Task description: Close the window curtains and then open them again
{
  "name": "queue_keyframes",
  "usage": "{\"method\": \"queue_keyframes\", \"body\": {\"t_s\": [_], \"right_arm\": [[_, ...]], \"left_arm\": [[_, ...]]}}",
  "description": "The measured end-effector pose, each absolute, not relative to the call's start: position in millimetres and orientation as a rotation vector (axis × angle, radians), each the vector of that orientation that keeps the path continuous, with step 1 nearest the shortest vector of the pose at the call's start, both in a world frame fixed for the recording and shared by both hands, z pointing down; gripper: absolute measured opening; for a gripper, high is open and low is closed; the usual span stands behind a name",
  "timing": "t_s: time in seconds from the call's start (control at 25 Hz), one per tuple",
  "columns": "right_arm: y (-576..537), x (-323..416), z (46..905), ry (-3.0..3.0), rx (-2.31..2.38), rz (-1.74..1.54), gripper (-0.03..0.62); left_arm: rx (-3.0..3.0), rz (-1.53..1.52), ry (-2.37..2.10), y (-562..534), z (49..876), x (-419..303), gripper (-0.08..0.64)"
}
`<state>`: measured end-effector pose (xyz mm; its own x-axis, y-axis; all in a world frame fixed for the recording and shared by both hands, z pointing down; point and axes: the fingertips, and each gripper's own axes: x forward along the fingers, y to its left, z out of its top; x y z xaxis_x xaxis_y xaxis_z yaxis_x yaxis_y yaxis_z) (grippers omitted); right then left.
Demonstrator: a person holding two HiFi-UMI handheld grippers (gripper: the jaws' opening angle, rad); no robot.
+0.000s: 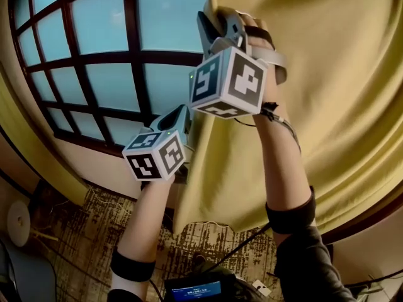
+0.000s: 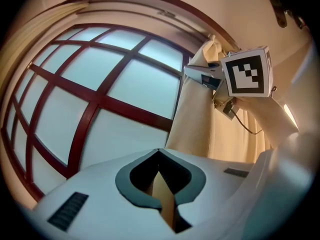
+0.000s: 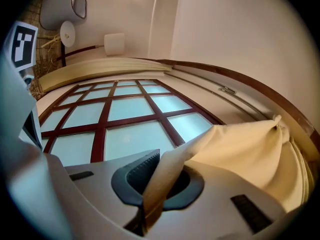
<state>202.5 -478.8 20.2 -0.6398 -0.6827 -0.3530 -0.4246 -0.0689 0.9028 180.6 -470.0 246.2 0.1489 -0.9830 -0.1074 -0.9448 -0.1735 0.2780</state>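
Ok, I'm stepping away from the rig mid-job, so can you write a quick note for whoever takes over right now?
Grippers: the left hand-held gripper is shut on the leading edge of the yellow curtain, lower down. The right hand-held gripper is shut on the same edge, higher up.
Things: the window is mostly uncovered; this curtain covers only its right side. The other curtain hangs bunched at the left.
Done: both grips are on the fabric. Whether the closing pass has already happened can't be told.
Left: if it has not, draw the curtain across, then open it again.
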Motion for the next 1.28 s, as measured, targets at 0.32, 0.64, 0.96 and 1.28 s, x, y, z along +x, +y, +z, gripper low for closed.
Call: {"method": "queue_keyframes", "body": {"t_s": [0.32,0.64,0.96,1.28], "right_arm": [[-490.3,199.2,19.5,-2.038,1.207,-1.822,0.025],[-487.7,184.0,15.1,-2.037,1.239,-1.844,0.025],[-484.9,144.4,10.1,-1.988,1.284,-1.824,0.025],[-470.2,73.1,10.1,-1.932,1.241,-1.843,0.025]], "left_arm": [[2.245,-0.331,-1.979,-492.0,254.9,173.7,0.005],[2.225,-0.346,-2.009,-491.6,260.0,144.3,0.005],[2.279,-0.338,-1.971,-480.9,254.6,101.2,0.005],[2.276,-0.386,-1.947,-470.9,249.5,40.5,0.005]]}}
